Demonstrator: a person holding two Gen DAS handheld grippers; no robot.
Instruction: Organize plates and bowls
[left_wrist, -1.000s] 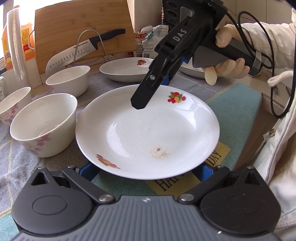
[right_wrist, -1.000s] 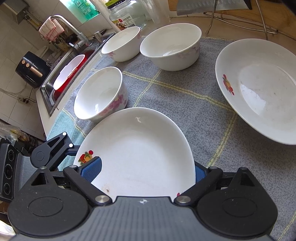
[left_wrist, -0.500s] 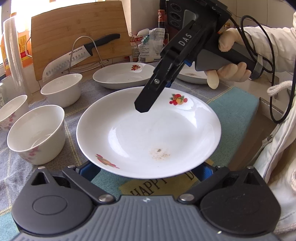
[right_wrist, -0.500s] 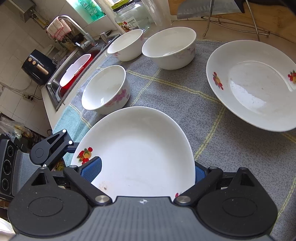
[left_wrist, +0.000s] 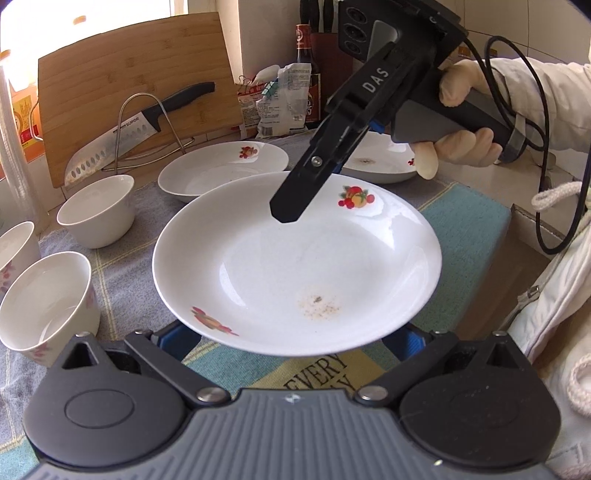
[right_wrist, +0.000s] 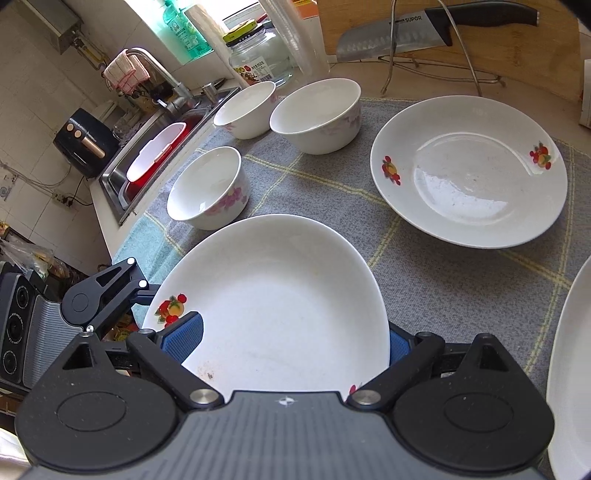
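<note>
Wooden bamboo cutting board (left_wrist: 125, 81) leans upright at back of table, w/ a steel-blade santoku knife w/ black handle (left_wrist: 136, 129) resting on a bent wire rack (left_wrist: 147, 133) in front of it. Right of board: crumpled white printed food packets (left_wrist: 284, 99), brown glass bottle w/ red label (left_wrist: 304, 48) behind them. Grey checked cloth w/ yellow lines (right_wrist: 424, 266) covers table; teal patch w/ printed letters (left_wrist: 321, 373) at near edge. Stainless sink (right_wrist: 155, 155) to one side holds a red-and-white tray (right_wrist: 155, 151); chrome tap (right_wrist: 159, 70) w/ pink-white rag draped over it (right_wrist: 125, 74). Clear glass jar w/ yellow-black lid (right_wrist: 258, 55), green bottle (right_wrist: 181, 33) by window. Black air fryer (right_wrist: 83, 144) beyond sink.
</note>
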